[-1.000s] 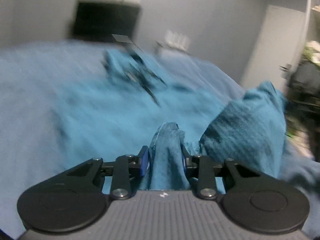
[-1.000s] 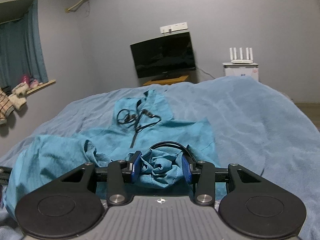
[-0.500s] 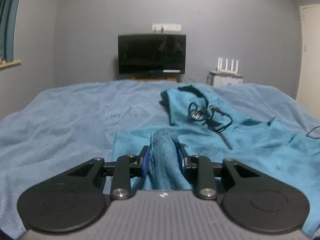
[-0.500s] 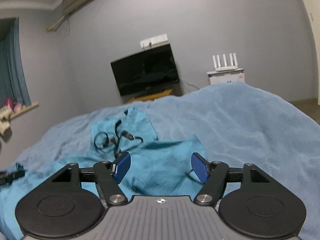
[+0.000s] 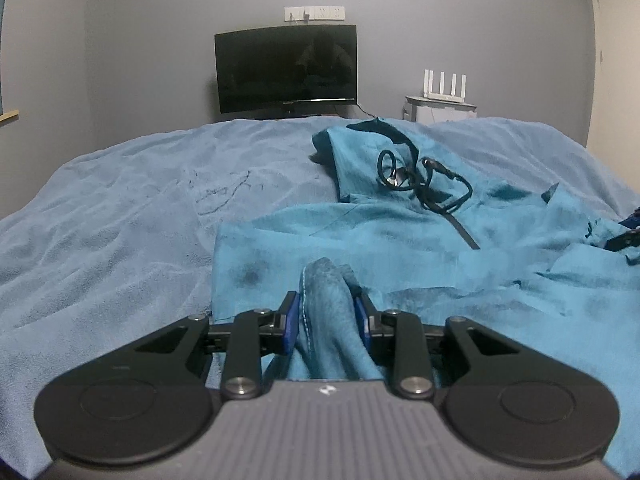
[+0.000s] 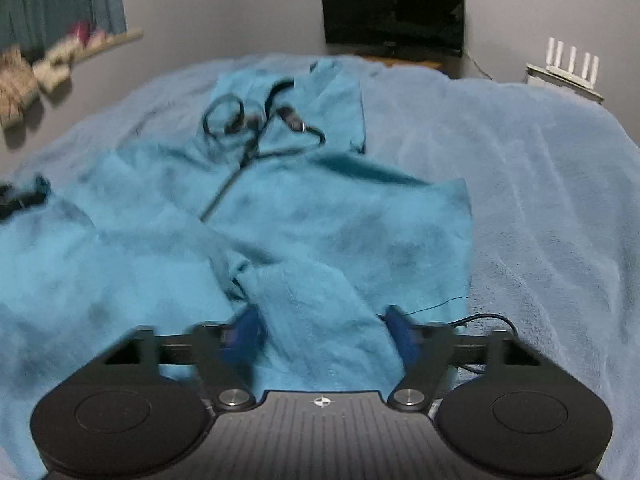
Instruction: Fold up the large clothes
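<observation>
A teal hooded garment [image 5: 400,236] with dark drawstrings [image 5: 420,180] lies spread on the light blue bed cover [image 5: 120,208], hood toward the far wall. My left gripper [image 5: 327,312] is shut on a bunched fold of the garment's near edge. In the right wrist view the garment [image 6: 320,208] lies below my right gripper [image 6: 324,328], which is open with a fold of the fabric lying loose between its blue pads [image 6: 400,332]. The right gripper's tip also shows at the left wrist view's right edge [image 5: 628,232].
A black monitor [image 5: 286,68] stands against the far grey wall, with a white router [image 5: 444,84] on a cabinet to its right. A thin black cable [image 6: 488,318] lies on the cover by the right gripper. A window sill with soft toys [image 6: 48,64] is at left.
The right gripper, open since half a second ago after releasing its fabric, has tipped down toward the garment. The left gripper stays shut on its fold, swung round to face the monitor.
</observation>
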### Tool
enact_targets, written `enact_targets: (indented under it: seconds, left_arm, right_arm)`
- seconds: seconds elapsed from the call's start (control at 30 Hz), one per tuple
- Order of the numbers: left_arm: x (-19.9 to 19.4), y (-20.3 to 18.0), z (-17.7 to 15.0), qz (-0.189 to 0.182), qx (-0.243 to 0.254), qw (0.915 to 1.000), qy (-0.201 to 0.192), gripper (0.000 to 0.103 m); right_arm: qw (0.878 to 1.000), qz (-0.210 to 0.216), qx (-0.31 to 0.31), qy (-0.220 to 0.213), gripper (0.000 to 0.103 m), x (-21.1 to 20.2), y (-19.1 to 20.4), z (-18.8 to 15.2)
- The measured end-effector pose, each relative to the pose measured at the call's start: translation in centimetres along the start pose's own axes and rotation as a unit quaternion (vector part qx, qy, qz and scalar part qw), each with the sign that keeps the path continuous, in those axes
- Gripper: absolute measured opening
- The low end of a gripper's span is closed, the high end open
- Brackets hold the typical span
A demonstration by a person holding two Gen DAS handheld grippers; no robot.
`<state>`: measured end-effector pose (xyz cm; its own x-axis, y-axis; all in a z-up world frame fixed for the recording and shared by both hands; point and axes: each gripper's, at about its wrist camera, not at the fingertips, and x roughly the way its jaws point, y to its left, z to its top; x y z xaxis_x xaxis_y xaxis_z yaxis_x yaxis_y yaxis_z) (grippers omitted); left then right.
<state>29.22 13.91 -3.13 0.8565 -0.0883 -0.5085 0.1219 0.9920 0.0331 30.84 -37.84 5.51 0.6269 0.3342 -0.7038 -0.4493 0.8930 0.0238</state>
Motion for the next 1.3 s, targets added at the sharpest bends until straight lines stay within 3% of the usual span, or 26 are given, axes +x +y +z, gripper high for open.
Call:
enact_targets:
  seconds: [0.03,0.07,0.17,0.23,0.33,0.43,0.53,0.57,0.6,0.63,0.7,0.73,0.87,1.0,1.07,1.2,1.3]
  left_arm:
    - [-0.1,0.1,0.1,0.001,0.005,1.0000,0.004,0.026]
    - [0.1,0.1,0.4,0.004,0.011,0.9999,0.006,0.025]
    - [0.9,0.1,1.7,0.022,0.038,0.9990,0.005,0.025]
    - [2.3,0.1,3.1,0.040,0.051,0.9979,-0.001,0.025]
    - [5.1,-0.2,5.0,0.076,0.079,0.9939,0.000,0.025]
    - [8.2,-1.1,5.5,0.103,0.117,0.9872,0.029,0.025]
    - [9.8,-1.3,5.2,0.119,0.116,0.9852,0.043,0.027]
    - [10.0,-1.3,5.1,0.121,0.110,0.9855,0.046,0.033]
    - [10.0,-1.2,4.9,0.116,0.101,0.9870,0.047,0.039]
    - [9.9,-0.8,4.8,0.110,0.086,0.9888,0.052,0.047]
    - [8.9,0.2,5.0,0.101,0.049,0.9922,0.053,0.091]
    - [7.6,0.5,4.9,0.101,0.031,0.9936,0.041,0.097]
    - [1.4,-0.5,4.0,0.098,0.007,0.9952,-0.009,0.098]
    - [-3.5,-5.0,0.9,0.001,0.033,0.9991,-0.028,0.098]
    - [-3.9,-7.2,-0.8,-0.005,0.063,0.9978,-0.019,0.098]
    - [-1.7,-8.5,-3.5,0.027,0.101,0.9938,0.037,0.097]
    - [-1.2,-6.9,-4.5,0.083,0.092,0.9903,0.063,0.098]
  right_arm:
    - [1.000,0.002,-0.016,0.009,0.020,0.4,0.3,0.1]
    - [1.000,0.000,-0.030,0.006,0.014,0.1,0.9,0.1]
    - [0.992,-0.059,-0.088,-0.062,0.010,-1.1,2.6,1.4]
    - [0.985,-0.096,-0.093,-0.111,0.009,-1.3,3.3,3.0]
    - [0.970,-0.156,-0.109,-0.150,0.009,0.3,4.6,4.9]
    - [0.960,-0.207,-0.121,-0.145,0.009,3.4,5.7,5.9]
    - [0.959,-0.236,-0.111,-0.111,0.011,6.5,6.2,5.8]
    - [0.959,-0.243,-0.106,-0.095,0.013,7.4,6.3,5.6]
    - [0.961,-0.246,-0.102,-0.079,0.018,8.1,6.1,5.5]
    - [0.962,-0.246,-0.095,-0.065,0.034,8.3,6.1,5.3]
    - [0.967,-0.239,-0.071,-0.058,0.061,7.6,6.0,4.7]
    - [0.970,-0.223,-0.062,-0.070,0.069,6.7,6.1,4.3]
    - [0.974,-0.175,-0.018,-0.140,0.070,0.3,7.7,1.0]
    - [0.985,-0.066,0.001,-0.157,0.067,-4.1,10.7,-3.4]
    - [0.987,-0.034,-0.017,-0.154,0.067,-4.2,12.5,-5.4]
    - [0.987,-0.077,-0.082,-0.113,0.064,-2.0,14.5,-8.2]
    - [0.978,-0.157,-0.081,-0.109,0.063,-1.1,13.3,-9.5]
